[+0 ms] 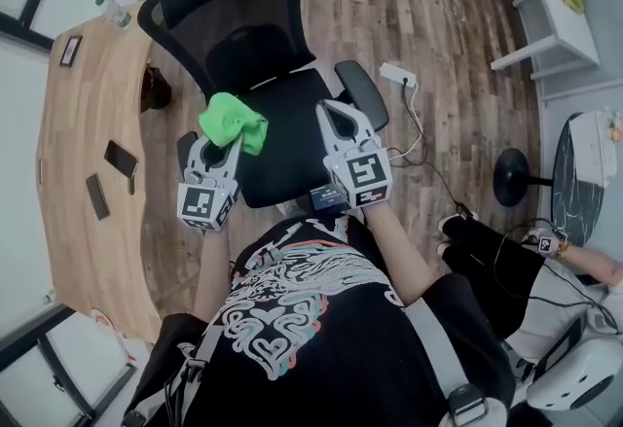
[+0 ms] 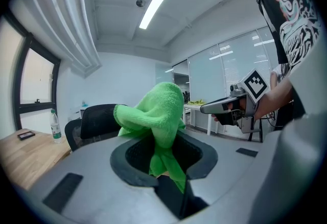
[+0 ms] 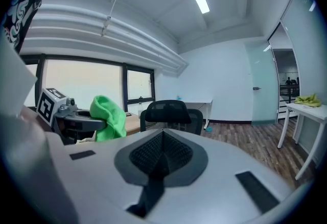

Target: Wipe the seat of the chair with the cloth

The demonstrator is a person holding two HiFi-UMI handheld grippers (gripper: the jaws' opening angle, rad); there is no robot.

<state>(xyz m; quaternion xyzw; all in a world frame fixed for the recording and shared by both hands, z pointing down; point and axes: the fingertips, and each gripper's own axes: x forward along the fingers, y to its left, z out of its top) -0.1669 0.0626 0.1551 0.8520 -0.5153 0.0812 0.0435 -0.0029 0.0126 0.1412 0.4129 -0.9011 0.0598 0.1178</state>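
A bright green cloth (image 1: 235,124) is bunched between the jaws of my left gripper (image 1: 226,135), which is shut on it above the left part of the black chair seat (image 1: 287,138). In the left gripper view the cloth (image 2: 156,116) bulges up out of the jaws. My right gripper (image 1: 336,117) hovers over the right side of the seat, jaws shut with nothing between them. In the right gripper view the chair's black mesh backrest (image 3: 169,112) stands ahead, and the left gripper with the cloth (image 3: 108,118) is at left.
A wooden desk (image 1: 83,133) with two phones (image 1: 121,159) and a bottle (image 1: 115,13) runs along the left. A power strip (image 1: 398,75) and cables lie on the wood floor to the right. A white table (image 1: 550,12) stands at upper right.
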